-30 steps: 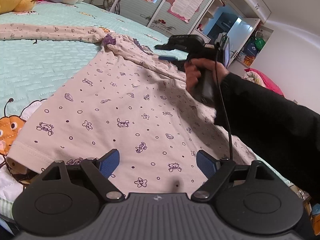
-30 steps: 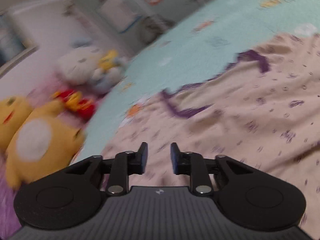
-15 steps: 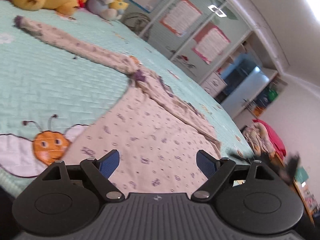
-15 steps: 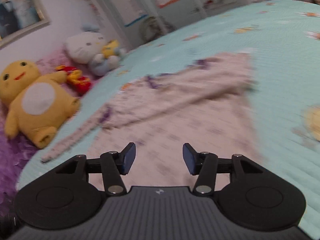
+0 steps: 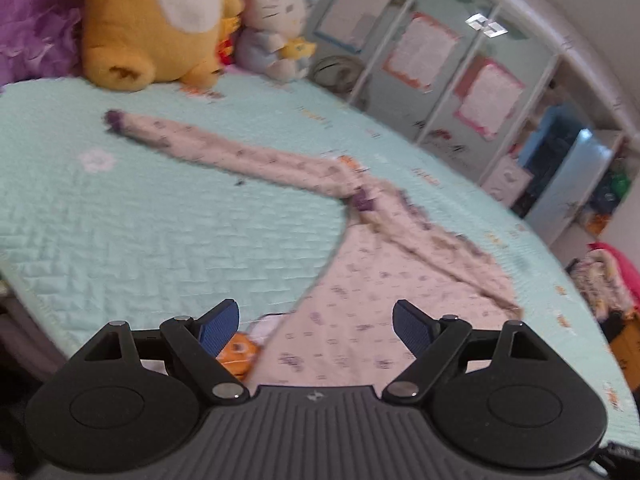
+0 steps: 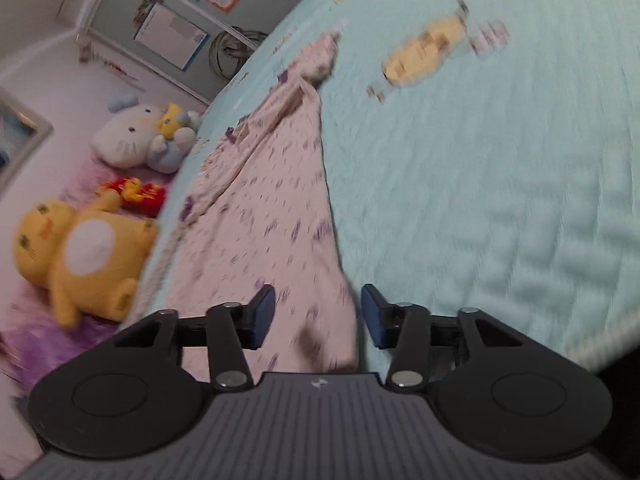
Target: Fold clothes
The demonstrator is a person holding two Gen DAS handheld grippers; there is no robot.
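Nearest in the left wrist view, the left gripper (image 5: 316,322) stands wide apart with nothing between its blue pads; below it lies the hem of the shirt (image 5: 360,300) and a bare patch of the bed (image 5: 168,220) near the bed's front edge. The right gripper (image 6: 318,316) is partly open and its jaws are closing; the shirt's side edge shows in the gap below them, but the pads do not press on it.

The shirt is pale pink with small purple prints (too blurred to make out) and lies spread flat on the mint-green quilted bed cover. In the left view its body widens toward the camera, and one long sleeve (image 5: 240,156) runs straight out across the cover toward the far left, ending in a purple cuff. The other sleeve is folded in along the body's far side, with purple trim at the neck. In the right view the shirt (image 6: 264,208) runs along the bed's left edge, its far end bunched.

Beyond it, at the far edge of the bed, sit a yellow plush toy (image 5: 152,20) and a white plush cat (image 5: 276,24). Cupboards (image 5: 440,64) with papers stuck on their doors stand behind.
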